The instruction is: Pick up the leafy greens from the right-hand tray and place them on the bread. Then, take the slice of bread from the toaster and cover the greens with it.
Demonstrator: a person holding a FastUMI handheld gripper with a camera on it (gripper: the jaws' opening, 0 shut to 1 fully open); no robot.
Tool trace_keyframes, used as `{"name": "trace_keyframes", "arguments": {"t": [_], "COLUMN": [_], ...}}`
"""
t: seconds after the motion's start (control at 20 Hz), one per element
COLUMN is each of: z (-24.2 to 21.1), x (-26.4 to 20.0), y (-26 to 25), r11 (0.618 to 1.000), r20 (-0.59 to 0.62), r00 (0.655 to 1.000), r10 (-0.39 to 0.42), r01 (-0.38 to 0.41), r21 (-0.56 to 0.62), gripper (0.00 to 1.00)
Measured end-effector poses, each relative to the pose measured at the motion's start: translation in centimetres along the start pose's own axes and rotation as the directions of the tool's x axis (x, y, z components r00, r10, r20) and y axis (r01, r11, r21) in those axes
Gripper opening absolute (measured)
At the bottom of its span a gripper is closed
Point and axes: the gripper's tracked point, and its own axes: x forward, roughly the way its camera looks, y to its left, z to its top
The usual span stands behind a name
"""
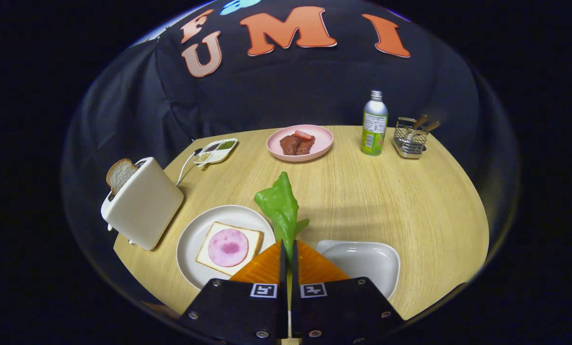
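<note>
Gripper (288, 249) is pinching the leafy greens (281, 206) by the stem, fingers nearly closed, leaf lifted clear of the right-hand tray (362, 261). Swinging left next, probably centring over the bread (228, 249) on its plate (194, 230) before releasing low.

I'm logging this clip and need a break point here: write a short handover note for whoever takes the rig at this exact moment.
Gripper: shut on the green plastic leafy greens, held up above the table, its tip pointing away.
White tray, just right of the fingers: greens already lifted out.
Square bread slice topped with pink ham lies on the round white plate, just left of the fingers.
Second bread slice stands in the white toaster, further left.
Done: greens picked up.
Left: lay greens on the ham bread, then fetch the toaster slice and cover them.
</note>
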Motion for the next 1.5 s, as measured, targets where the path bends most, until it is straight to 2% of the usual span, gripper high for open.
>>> {"name": "trace_keyframes", "arguments": {"t": [0.2,0.65,0.95,1.1,1.25,1.5], "z": [-0.5,-3.0,-4.3,-4.5,-4.4,-2.6], "x": [0.6,3.8,4.7,4.7,4.6,4.0], "y": [2.8,7.0,9.3,9.5,10.4,11.0], "r11": [0.999,0.995,0.991,0.990,0.990,0.989], "r20": [-0.011,-0.089,-0.146,-0.159,-0.161,-0.136], "r00": [0.999,0.995,0.985,0.983,0.981,0.985], "r10": [0.037,0.055,0.088,0.096,0.110,0.109], "r01": [-0.038,-0.061,-0.102,-0.110,-0.123,-0.121], "r21": [-0.030,-0.072,-0.086,-0.085,-0.073,-0.083], "gripper": [0.03,0.03,0.08,0.16,0.34,0.55]}}
